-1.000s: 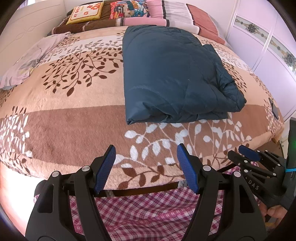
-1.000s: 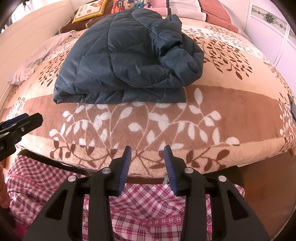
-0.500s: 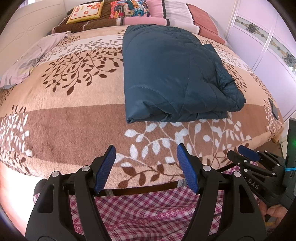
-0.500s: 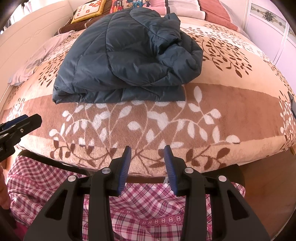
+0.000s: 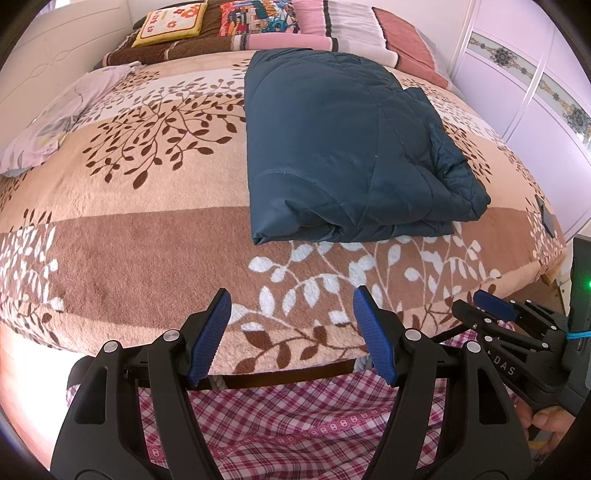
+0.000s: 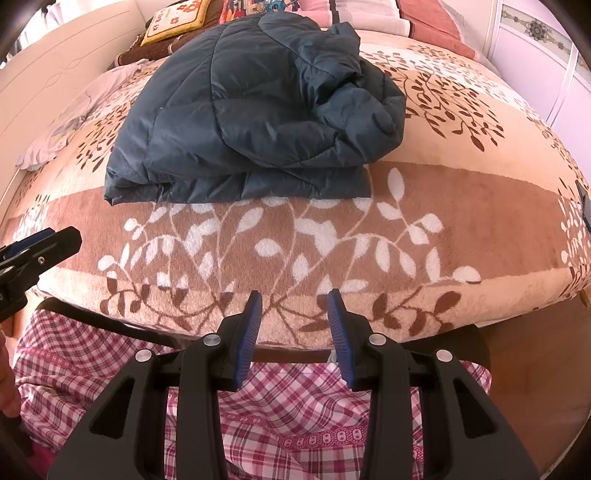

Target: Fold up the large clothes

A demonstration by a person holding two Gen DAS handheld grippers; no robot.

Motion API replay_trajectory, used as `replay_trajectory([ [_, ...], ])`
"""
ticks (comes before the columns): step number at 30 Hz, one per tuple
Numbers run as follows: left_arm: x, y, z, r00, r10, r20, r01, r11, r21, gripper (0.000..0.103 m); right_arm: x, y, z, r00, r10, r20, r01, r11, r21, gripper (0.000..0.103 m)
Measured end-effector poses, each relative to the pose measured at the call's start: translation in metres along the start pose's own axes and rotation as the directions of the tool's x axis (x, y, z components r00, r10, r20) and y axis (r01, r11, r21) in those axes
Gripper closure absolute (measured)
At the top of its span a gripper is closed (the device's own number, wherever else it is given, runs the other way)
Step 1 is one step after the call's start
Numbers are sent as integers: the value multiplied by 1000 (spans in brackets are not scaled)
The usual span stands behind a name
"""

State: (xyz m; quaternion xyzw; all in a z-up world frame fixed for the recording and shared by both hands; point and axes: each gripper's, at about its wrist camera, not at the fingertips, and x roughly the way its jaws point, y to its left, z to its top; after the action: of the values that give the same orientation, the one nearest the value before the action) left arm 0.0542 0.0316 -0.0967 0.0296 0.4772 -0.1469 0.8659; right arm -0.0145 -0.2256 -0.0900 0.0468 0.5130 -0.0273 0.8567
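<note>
A dark blue quilted jacket (image 5: 343, 147) lies folded into a thick rectangle on the bed's leaf-patterned blanket (image 5: 147, 236); it also shows in the right wrist view (image 6: 255, 114), its right side bunched. My left gripper (image 5: 291, 306) is open and empty, held off the foot of the bed, short of the jacket. My right gripper (image 6: 294, 306) is open and empty too, also at the foot edge. The right gripper shows at the right of the left wrist view (image 5: 495, 310); the left gripper shows at the left of the right wrist view (image 6: 33, 247).
A pale lilac garment (image 5: 62, 122) lies at the bed's far left. Pillows and cushions (image 5: 295, 22) line the headboard end. A white wardrobe (image 5: 535, 74) stands to the right. A pink checked sheet (image 5: 295, 417) hangs below the blanket edge.
Nothing has visibly moved on the bed. Both grippers hold nearly still; the right wrist view has drifted a little.
</note>
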Motion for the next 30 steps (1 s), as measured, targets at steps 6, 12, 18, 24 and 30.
replay_trajectory([
  [6, 0, 0, 1, 1000, 0, 0, 0, 1000, -1, 35, 0, 2, -3, 1000, 0, -4, 0, 1000, 3, 65],
  [12, 0, 0, -2, 1000, -2, -5, 2, 1000, -1, 35, 1, 2, -1, 1000, 0, -5, 0, 1000, 4, 65],
  [18, 0, 0, -1, 1000, -2, -7, 2, 1000, -1, 35, 1, 1, 0, 1000, 1, -5, -1, 1000, 3, 65],
  [24, 0, 0, -1, 1000, -3, -7, 3, 1000, -1, 35, 1, 2, -2, 1000, 1, -6, -1, 1000, 3, 65],
  [30, 0, 0, -1, 1000, -2, -7, 2, 1000, -2, 35, 2, 1, 0, 1000, 2, -7, -2, 1000, 2, 65],
])
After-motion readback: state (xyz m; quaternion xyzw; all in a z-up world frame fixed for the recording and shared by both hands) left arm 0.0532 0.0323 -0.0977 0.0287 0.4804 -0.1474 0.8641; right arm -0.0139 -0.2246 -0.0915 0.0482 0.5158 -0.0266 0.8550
